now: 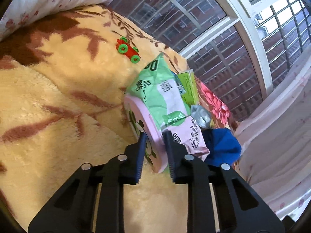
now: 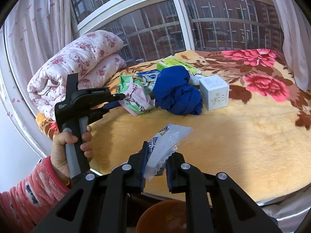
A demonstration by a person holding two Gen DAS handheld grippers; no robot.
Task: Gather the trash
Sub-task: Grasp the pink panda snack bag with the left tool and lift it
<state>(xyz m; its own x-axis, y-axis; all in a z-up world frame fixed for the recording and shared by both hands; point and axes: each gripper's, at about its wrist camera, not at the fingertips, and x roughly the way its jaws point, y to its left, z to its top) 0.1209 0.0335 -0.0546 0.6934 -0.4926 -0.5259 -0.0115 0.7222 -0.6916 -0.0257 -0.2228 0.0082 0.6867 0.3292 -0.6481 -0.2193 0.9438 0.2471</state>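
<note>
Right gripper clamps a clear wrapper, lower centre, above an orange bin. Left gripper pinches a pink wrapper, mid-frame on the blanket. Next, probably: release wrapper over bin.

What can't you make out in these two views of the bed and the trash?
- Orange bin: right wrist view, mostly hidden behind the right tongs; contents unclear.
- Silver wrapper: left wrist view, partly behind the pink wipes pack; print unreadable.
- Blue cloth: covers whatever lies beneath it.
</note>
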